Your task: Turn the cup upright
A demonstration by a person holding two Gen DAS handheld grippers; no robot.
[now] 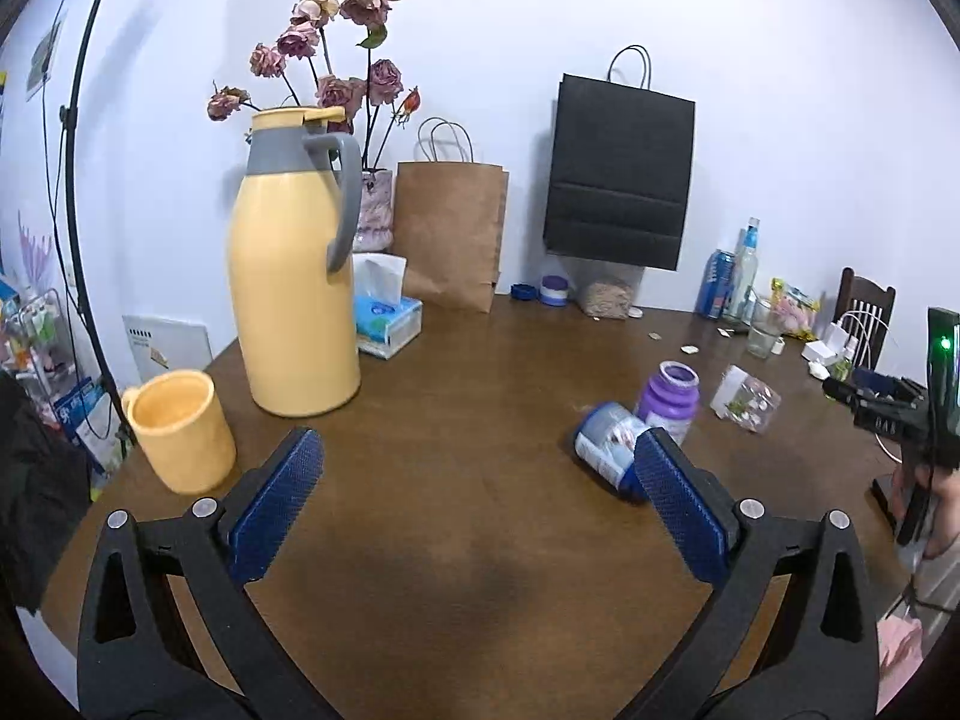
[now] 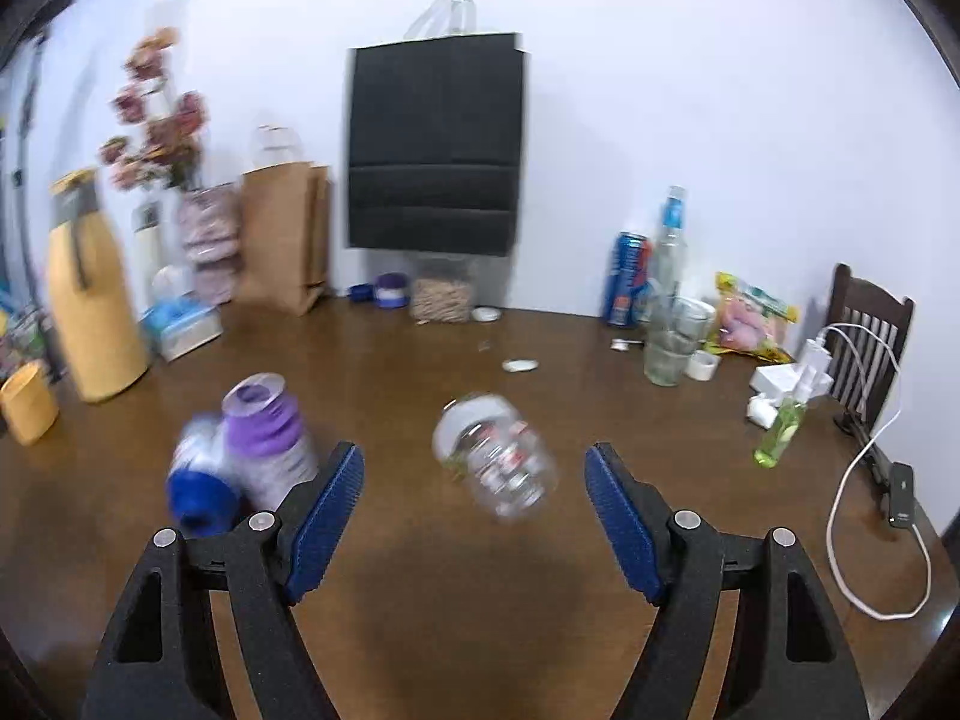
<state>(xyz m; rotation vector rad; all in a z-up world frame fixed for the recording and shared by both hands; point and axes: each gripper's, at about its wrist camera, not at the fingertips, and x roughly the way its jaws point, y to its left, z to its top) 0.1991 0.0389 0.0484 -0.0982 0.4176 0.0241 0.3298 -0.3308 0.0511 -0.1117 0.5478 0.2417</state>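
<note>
Left claw (image 1: 477, 483) released, right claw (image 2: 474, 501) released, clear jar (image 2: 495, 456) on its side ahead, label blurred, unreadable.

**Legible text: almost none**

Left wrist view: the black device (image 1: 888, 420) at the right edge carries small pale characters, possibly "DA8"; reading uncertain. The blue can (image 1: 717, 283) by the wall shows white markings, too small to read. The tissue box (image 1: 387, 324) has a round blue-and-white logo, its words not resolvable. The blue-capped bottle (image 1: 609, 447) lying on the table (image 1: 468, 396) bears a printed label, blurred. The white board (image 1: 165, 343) leaning at left has a dark line of print, unreadable.

Right wrist view: motion blur throughout. The clear jar (image 2: 498, 459) shows red and white label marks, no letters legible.
</note>
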